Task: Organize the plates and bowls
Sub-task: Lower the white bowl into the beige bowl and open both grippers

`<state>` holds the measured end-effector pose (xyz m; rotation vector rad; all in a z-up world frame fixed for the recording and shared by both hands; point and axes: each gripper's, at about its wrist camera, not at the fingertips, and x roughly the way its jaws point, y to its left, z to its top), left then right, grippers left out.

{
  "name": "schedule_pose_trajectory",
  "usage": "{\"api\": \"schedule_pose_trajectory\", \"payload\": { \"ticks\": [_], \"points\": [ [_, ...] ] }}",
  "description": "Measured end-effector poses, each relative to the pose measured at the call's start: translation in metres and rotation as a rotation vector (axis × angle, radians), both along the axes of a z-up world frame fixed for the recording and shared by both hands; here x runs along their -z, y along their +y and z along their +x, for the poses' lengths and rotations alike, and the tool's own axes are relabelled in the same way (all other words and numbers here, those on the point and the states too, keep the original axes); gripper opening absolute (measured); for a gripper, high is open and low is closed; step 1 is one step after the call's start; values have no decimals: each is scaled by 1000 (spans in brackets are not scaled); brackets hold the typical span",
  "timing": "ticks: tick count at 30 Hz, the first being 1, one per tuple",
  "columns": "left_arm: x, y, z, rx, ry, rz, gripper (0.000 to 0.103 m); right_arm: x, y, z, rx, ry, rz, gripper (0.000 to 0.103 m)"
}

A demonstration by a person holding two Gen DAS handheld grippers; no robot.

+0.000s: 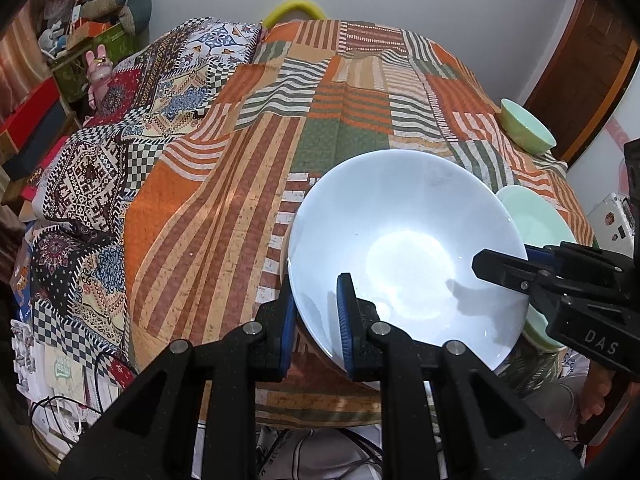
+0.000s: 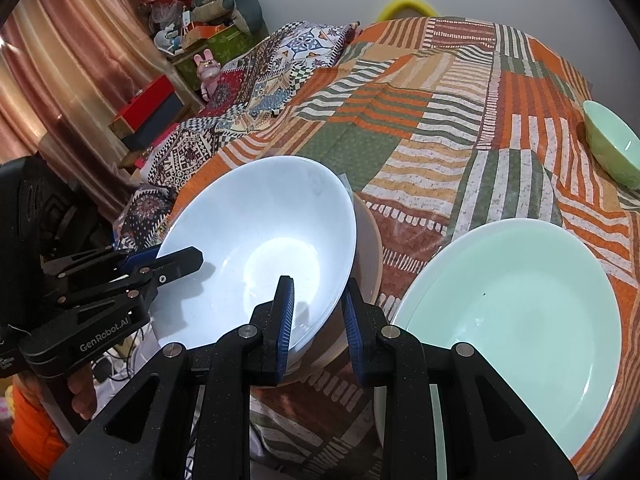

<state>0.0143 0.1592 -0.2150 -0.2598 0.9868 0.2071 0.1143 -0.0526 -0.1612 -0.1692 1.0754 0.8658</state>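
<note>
Patchwork cloth point(image 1: 340, 136) covers your table. White bowl point(image 1: 404, 248) sits tilted in a beige bowl point(image 2: 370, 256) at the near edge; your left gripper point(image 1: 316, 320) and right gripper point(image 2: 318, 312) each pinch its rim. Green plate point(image 2: 520, 300) lies just beside it; green bowl point(image 1: 526, 126) sits farther back.

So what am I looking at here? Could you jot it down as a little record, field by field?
Surface: bed under a striped orange-and-green patchwork cover
Held item: large white glossy bowl
Beneath it: tan bowl, rim partly showing
Left gripper: jaws straddle the white bowl's near rim
Right gripper: jaws straddle the opposite rim
Beside: wide mint-green plate
Farther off: small green bowl
Background: pink toy rabbit
</note>
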Motion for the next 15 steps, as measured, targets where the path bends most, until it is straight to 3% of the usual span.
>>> {"api": "schedule_pose_trajectory", "payload": {
  "ticks": [15],
  "points": [
    [7, 6, 4, -17, 5, 39, 18, 4, 4, -2, -11, -12, -4, 26]
  ]
}}
